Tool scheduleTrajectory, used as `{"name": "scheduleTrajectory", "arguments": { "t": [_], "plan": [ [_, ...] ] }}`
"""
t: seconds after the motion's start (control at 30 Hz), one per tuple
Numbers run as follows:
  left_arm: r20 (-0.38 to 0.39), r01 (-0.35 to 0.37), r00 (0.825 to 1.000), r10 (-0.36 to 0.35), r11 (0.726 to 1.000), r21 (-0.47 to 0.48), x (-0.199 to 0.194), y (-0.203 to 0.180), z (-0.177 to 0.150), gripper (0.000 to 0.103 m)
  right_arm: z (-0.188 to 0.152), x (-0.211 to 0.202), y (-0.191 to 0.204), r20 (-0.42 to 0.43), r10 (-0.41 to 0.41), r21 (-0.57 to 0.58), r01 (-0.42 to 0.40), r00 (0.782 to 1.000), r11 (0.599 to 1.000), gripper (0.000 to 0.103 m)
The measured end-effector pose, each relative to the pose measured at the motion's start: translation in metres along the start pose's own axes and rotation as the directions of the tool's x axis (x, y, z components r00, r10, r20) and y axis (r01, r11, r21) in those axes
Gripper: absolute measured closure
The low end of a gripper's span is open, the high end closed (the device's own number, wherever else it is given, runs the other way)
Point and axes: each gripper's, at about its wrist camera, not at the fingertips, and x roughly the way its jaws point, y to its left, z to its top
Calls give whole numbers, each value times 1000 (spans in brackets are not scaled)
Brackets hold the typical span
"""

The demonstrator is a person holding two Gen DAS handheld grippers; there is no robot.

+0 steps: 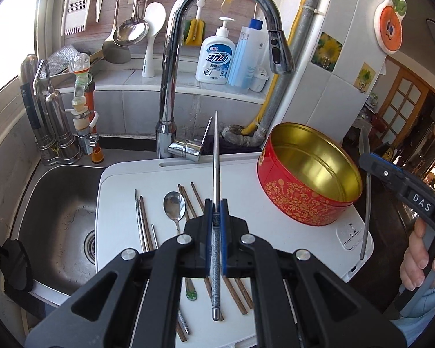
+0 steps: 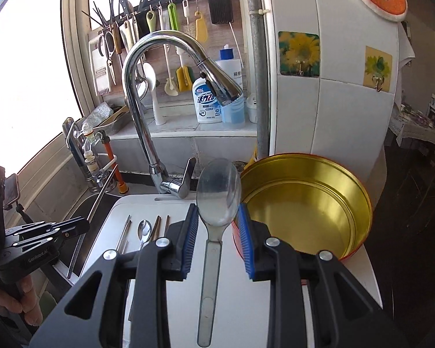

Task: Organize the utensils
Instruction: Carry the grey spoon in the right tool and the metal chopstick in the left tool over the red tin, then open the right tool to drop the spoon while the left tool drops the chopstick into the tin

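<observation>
While both grippers hang over the white board (image 1: 246,179), each carries one utensil and the open tin (image 1: 310,174) waits at the board's right rear corner. Clenched tight, the left gripper (image 1: 216,232) pinches a metal chopstick (image 1: 216,156) that runs lengthwise between the pads, tip pointing away toward the faucet (image 1: 171,66). Seen from the right wrist, the right gripper (image 2: 217,232) stands partly parted around a clear plastic spoon (image 2: 217,194); the spoon's neck lies in the gap with its bowl forward and handle trailing toward the camera, though whether the blue pads actually press it I cannot tell. What matters for the next move is the tin's bearing: it lies ahead and to the right of both tools, just beside the right gripper's outer finger but well apart from the left. So the right hand looks nearer. Either utensil is long, so I judge it should go in tilted, tip first over the rim. A metal spoon (image 1: 174,203) and several more chopsticks (image 1: 143,223) lie loose on the board.
</observation>
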Motion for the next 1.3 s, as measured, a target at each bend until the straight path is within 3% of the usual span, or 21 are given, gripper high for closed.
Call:
{"name": "scheduleTrajectory", "arguments": {
  "t": [0.33,0.47,0.67,0.8,0.97,1.07,1.17,1.3],
  "plan": [
    [-9,100,995,-99,994,50,59,-122,76,98,61,2,-113,74,1,11,-2,997,1000,74],
    [-82,126,989,-124,992,21,101,-150,92,98,74,36,-143,6,21,46,-21,1000,999,74],
    [-199,106,974,-109,994,-28,166,-169,102,98,73,101,-172,-150,52,93,-39,987,995,74],
    [-300,73,952,-67,997,9,204,-182,89,98,57,142,-179,-314,63,67,-44,947,997,74],
    [-407,32,914,-4,997,63,241,-189,75,98,37,192,-192,-524,102,88,-65,846,994,74],
    [-459,29,888,20,995,100,253,-192,66,98,29,209,-195,-590,76,56,-53,804,997,74],
    [-496,22,867,45,991,129,264,-193,60,98,24,219,-196,-619,62,39,-48,783,998,74],
    [-511,13,857,62,990,144,272,-194,59,98,21,224,-195,-630,60,36,-48,774,998,74]
  ]
}}
